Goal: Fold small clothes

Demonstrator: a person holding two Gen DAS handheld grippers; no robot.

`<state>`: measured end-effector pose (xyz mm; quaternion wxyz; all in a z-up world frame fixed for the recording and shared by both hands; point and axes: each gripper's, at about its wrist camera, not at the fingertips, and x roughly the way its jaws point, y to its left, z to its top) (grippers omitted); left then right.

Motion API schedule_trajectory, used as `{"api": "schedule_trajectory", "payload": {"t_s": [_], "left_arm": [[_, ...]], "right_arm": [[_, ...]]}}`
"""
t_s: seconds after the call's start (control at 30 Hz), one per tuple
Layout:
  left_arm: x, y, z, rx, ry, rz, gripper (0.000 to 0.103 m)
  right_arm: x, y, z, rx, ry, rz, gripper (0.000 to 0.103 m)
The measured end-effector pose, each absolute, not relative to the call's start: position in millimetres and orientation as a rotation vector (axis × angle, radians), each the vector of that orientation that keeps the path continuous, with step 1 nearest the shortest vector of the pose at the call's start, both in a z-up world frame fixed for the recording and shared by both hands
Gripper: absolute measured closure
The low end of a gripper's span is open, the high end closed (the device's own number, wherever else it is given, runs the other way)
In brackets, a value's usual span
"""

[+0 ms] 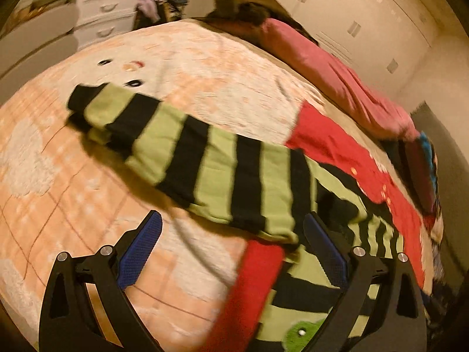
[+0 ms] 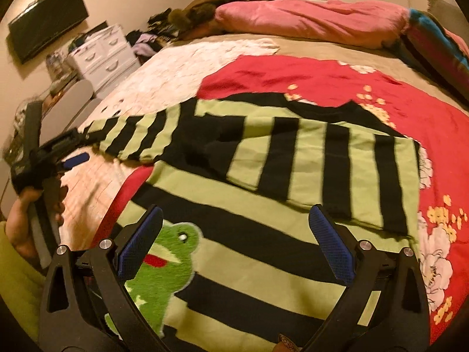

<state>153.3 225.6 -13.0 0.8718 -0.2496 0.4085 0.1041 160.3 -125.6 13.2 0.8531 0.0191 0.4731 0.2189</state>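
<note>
Striped sweater (image 2: 263, 205) lies flat, one sleeve (image 1: 176, 140) stretched sideways (frog patch up); both grippers (image 1: 231, 252) (image 2: 234, 243) gape wide.

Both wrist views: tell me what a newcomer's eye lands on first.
The green-and-black striped sweater spread across the bed, one sleeve stretched out to the left. Then its fuzzy green frog patch low between the open right tongs, and the red floral blanket beneath.
</note>
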Motion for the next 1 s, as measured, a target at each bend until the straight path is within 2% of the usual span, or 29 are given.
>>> {"api": "schedule_trajectory", "payload": {"t_s": [0.33,0.47,0.87,0.93,1.0], "left_arm": [[139,308,-48,-0.747,0.786,0.375,0.006],[140,336,-64,-0.931,0.715,0.335,0.006],[170,362,-88,-1.108,0.570,0.328,0.008],[176,366,-86,-1.108,0.538,0.329,0.016],[177,370,-85,-1.116,0.493,0.338,0.071]], "right_arm": [[147,-75,7,-0.047,1.011,0.527,0.009],[144,-70,1,-0.063,1.026,0.537,0.009],[149,-83,-11,-0.059,1.057,0.478,0.009],[150,-84,-12,-0.060,1.062,0.471,0.009],[151,-86,-13,-0.060,1.064,0.462,0.009]]}}
